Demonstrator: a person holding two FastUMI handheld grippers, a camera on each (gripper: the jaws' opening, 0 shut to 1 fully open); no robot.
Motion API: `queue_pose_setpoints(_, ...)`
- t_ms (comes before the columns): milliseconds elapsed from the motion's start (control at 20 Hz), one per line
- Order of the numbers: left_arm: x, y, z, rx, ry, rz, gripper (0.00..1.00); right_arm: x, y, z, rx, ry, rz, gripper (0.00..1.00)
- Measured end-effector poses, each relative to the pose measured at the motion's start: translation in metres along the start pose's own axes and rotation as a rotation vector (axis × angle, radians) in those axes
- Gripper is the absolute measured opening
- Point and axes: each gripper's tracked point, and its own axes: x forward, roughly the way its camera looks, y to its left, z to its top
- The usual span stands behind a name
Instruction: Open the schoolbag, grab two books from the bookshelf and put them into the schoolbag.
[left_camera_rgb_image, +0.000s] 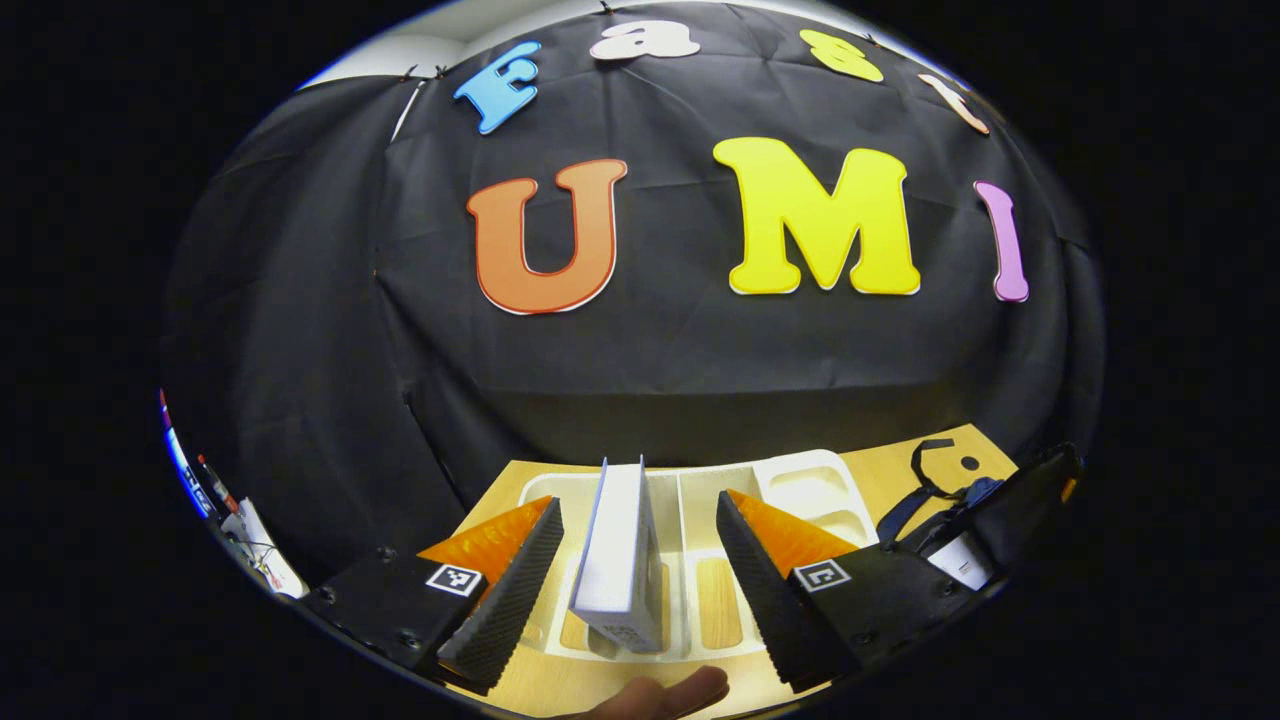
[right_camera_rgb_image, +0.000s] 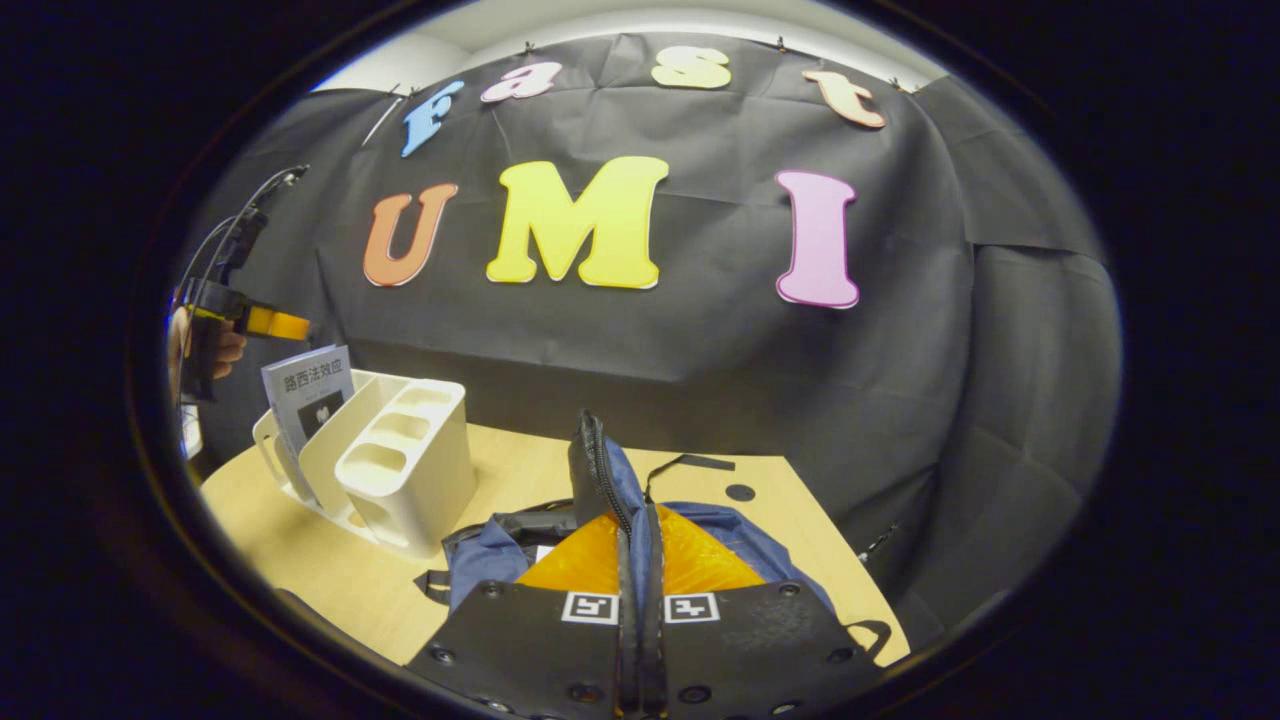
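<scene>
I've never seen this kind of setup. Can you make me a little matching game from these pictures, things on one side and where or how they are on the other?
Things:
1. book
2. schoolbag
3. left tool
4. right tool

States:
A. open, one finger on each side of the book
B. shut on the schoolbag's raised zipper edge
C. standing upright in the white bookshelf
D. blue, lying on the wooden table

Pairs: 1-C, 2-D, 3-A, 4-B

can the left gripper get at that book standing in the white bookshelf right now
Probably yes. The left gripper is open, its fingers either side of the upright book in the bookshelf, with nothing between them.
</scene>
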Motion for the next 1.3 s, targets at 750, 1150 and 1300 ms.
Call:
queue_pose_setpoints(750,0.066,0.013,-0.039,0.095,0.431,-0.002,0.95,0.004,-0.003,-0.014,0.007,0.019,0.016,0.02)
queue_pose_setpoints(1150,0.064,0.007,-0.072,0.054,0.571,0.015,0.81,0.005,-0.003,-0.021,0.011,0.026,0.021,0.03)
queue_pose_setpoints(1300,0.063,-0.003,-0.080,0.027,0.601,-0.007,0.66,0.003,0.000,-0.022,-0.004,0.026,0.023,0.03)
